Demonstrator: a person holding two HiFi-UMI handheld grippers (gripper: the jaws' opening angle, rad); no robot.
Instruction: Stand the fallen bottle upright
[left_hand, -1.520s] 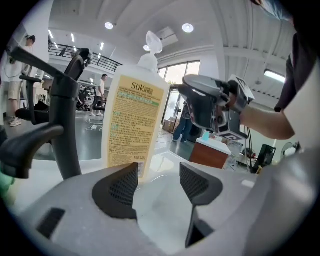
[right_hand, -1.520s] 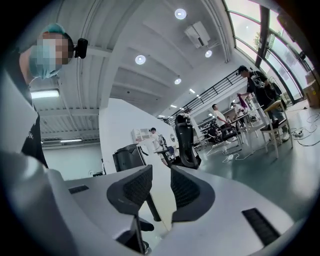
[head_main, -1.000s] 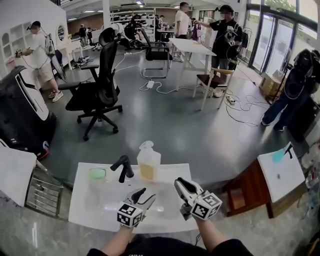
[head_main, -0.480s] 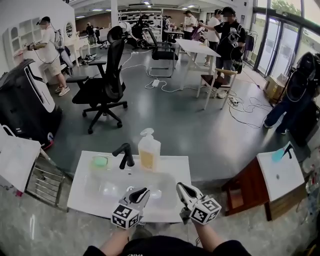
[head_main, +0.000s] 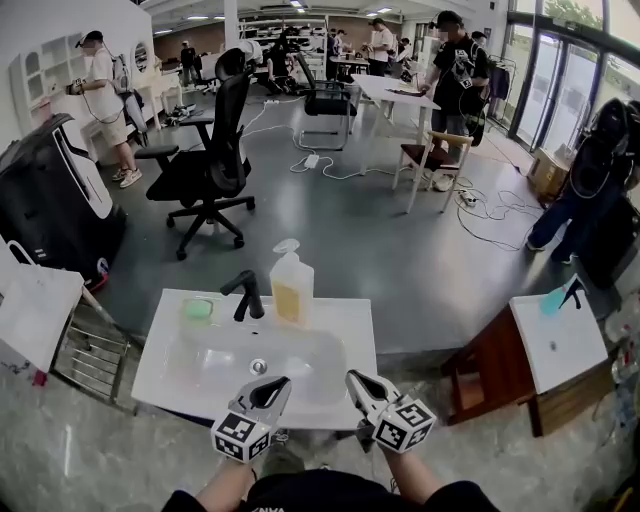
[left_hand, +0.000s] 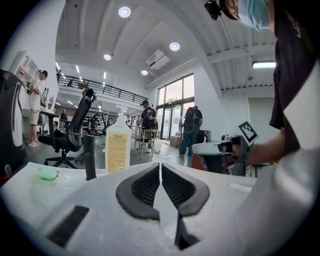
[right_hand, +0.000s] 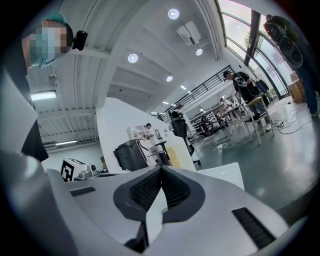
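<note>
A clear bottle (head_main: 290, 285) with yellow liquid and a pump top stands upright at the back rim of the white washbasin (head_main: 150, 380), beside the black faucet (head_main: 245, 293). The left gripper view shows the bottle (left_hand: 118, 147) upright behind the basin. My left gripper (head_main: 272, 388) hovers over the basin's near edge, its jaws closing together on nothing (left_hand: 160, 165). Just right of it, my right gripper (head_main: 358, 382) is shut and empty (right_hand: 161, 167). Both grippers are well short of the bottle.
A green soap bar (head_main: 198, 309) lies left of the faucet. A black office chair (head_main: 205, 170) stands on the floor beyond the basin. A small white table (head_main: 555, 340) and wooden stool (head_main: 485, 375) are at the right, and a black machine (head_main: 50, 210) at the left. Several people stand about.
Both grippers have drawn back from the bottle toward the basin's near edge. The left jaws, open before, have come together; the right jaws have closed too.
</note>
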